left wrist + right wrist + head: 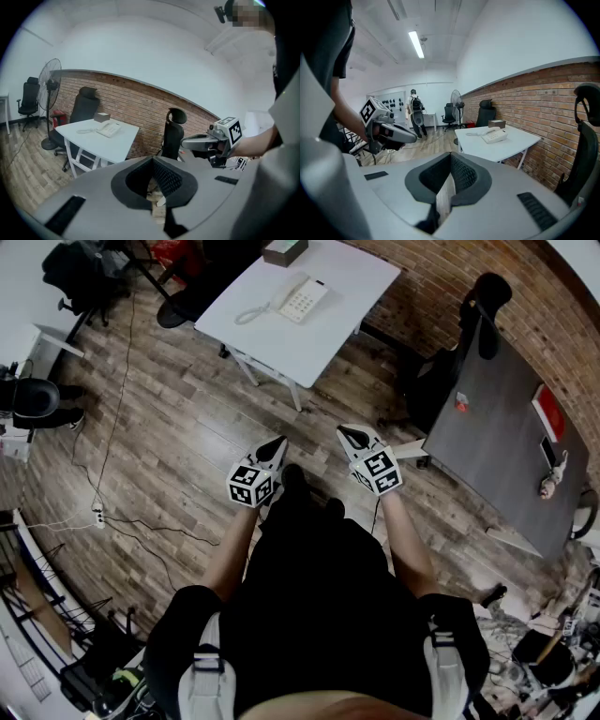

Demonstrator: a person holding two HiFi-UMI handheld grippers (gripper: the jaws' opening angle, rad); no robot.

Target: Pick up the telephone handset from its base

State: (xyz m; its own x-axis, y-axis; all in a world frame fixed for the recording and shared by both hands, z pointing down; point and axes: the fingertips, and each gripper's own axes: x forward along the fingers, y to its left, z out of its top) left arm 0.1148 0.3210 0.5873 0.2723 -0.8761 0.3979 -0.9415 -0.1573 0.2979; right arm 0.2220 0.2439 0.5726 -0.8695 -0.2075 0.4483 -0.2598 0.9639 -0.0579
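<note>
A white telephone (302,298), its handset resting on the base, sits on a white table (328,324) across the room, with a coiled cord (251,313) beside it. It also shows as the telephone (108,128) in the left gripper view and the telephone (494,136) in the right gripper view. Both grippers are held in front of the person's body, well short of that table. My left gripper (274,446) (153,160) is shut with nothing in it. My right gripper (352,436) (451,157) has its jaws together and holds nothing.
A small box (285,251) stands on the white table's far end. A dark grey table (506,427) with small items is at the right, with black office chairs (483,296) near it. A floor fan (49,84), cables (103,512) on the wooden floor and a distant person (415,117) are around.
</note>
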